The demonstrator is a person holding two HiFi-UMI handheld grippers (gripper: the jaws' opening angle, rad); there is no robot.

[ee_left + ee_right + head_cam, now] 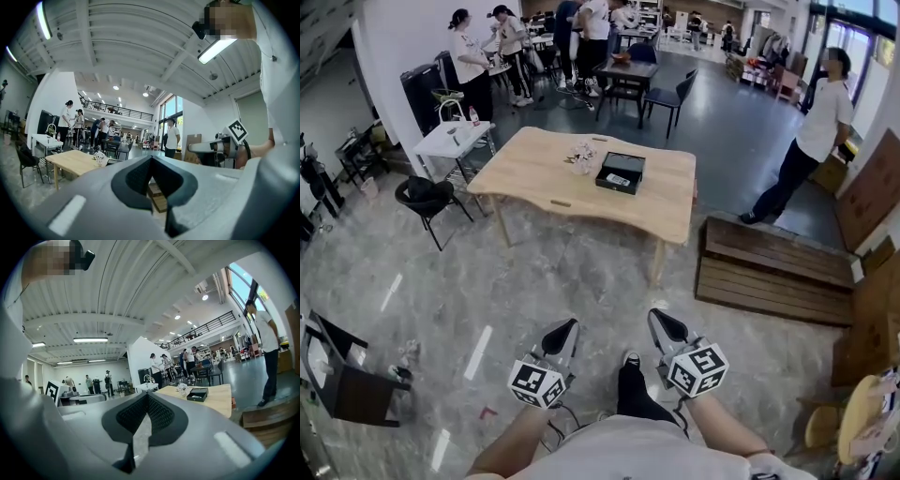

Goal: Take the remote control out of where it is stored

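A black open box (621,172) lies on the light wooden table (534,173) far ahead, with a small pale remote control (619,179) inside it. The right gripper view shows the same box (197,394) in the distance. My left gripper (560,330) and right gripper (662,321) are held close to the body, well short of the table, side by side above the stone floor. In their own views, the left gripper (151,158) and the right gripper (148,394) have their jaw tips together with nothing between them.
A white crumpled object (581,157) lies beside the box. A black chair (427,199) and a small white table (450,141) stand left of the table, a low wooden platform (769,272) to its right. A person (816,141) stands at right; several people gather at the back.
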